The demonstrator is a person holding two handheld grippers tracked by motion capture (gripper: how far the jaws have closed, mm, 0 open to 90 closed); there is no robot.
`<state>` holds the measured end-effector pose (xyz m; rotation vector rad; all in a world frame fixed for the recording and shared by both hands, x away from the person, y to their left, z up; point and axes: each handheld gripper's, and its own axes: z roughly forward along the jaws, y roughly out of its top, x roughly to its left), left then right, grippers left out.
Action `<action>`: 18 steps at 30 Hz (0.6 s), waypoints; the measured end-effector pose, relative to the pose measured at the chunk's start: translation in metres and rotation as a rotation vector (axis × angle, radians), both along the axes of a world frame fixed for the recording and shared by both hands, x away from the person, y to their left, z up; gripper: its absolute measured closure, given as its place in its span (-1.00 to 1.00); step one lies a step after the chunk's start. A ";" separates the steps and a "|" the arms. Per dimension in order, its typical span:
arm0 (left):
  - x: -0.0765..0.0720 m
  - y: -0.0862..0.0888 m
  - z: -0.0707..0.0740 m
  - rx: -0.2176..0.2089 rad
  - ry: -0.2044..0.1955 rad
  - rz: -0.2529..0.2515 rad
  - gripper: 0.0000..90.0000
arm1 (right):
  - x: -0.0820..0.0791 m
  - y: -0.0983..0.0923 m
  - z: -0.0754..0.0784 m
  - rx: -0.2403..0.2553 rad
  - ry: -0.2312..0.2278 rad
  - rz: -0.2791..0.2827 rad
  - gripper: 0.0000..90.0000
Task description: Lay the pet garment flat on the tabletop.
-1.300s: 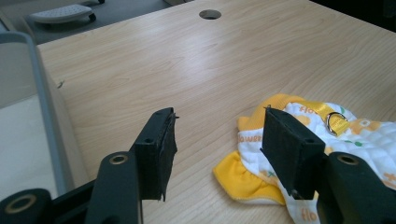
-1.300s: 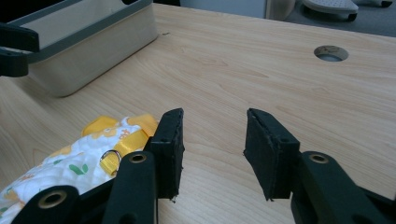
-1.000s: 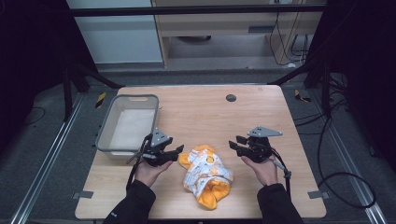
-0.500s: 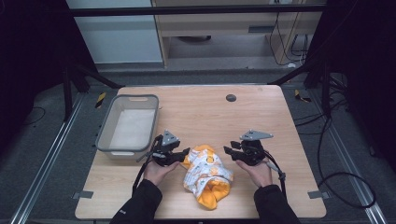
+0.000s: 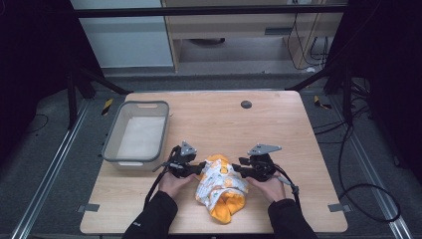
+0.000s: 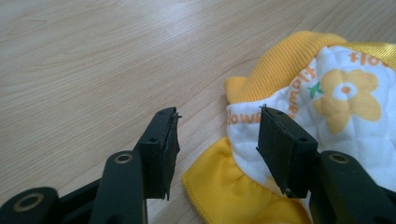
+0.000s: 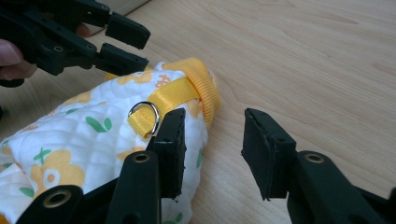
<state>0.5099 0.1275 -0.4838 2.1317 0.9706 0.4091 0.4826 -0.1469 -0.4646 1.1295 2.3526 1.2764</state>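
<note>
A small quilted white garment [image 5: 221, 184] with orange flowers and yellow trim lies bunched on the wooden table [image 5: 278, 119]. My left gripper [image 5: 201, 168] stands open at its left edge. In the left gripper view the gripper [image 6: 217, 116] hovers low, one jaw over bare wood and the other over the cloth [image 6: 345, 102], with the yellow hem between them and not pinched. My right gripper [image 5: 236, 169] stands open at the garment's right edge. In the right gripper view the gripper [image 7: 212, 116] has one jaw beside a metal D-ring [image 7: 144, 114] on a yellow strap and bare wood in the gap.
A grey plastic bin [image 5: 112, 134] stands at the table's left, just behind my left hand. A small black disc [image 5: 246, 104] is set in the tabletop near the far edge. The left gripper [image 7: 145, 49] also appears at the top left of the right gripper view.
Both grippers have come lower and closer together, onto the garment's left and right edges. The garment has not moved.
</note>
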 end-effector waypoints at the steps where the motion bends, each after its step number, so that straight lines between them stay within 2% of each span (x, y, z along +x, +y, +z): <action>1: 0.000 0.000 0.000 0.000 0.000 0.000 0.05 | 0.000 0.000 0.000 0.000 0.000 0.000 0.31; 4: 0.002 -0.002 -0.004 0.016 0.019 -0.010 0.04 | -0.001 0.004 -0.004 -0.011 0.015 0.018 0.33; 9: 0.003 -0.003 -0.007 0.010 0.033 -0.010 0.06 | -0.002 0.008 -0.008 -0.029 0.034 0.039 0.38; 15: 0.004 -0.006 -0.012 0.005 0.047 -0.013 0.17 | -0.001 0.011 -0.013 -0.034 0.055 0.056 0.53; 18: 0.003 -0.007 -0.012 0.018 0.044 -0.018 0.22 | -0.001 0.013 -0.015 -0.036 0.066 0.066 0.62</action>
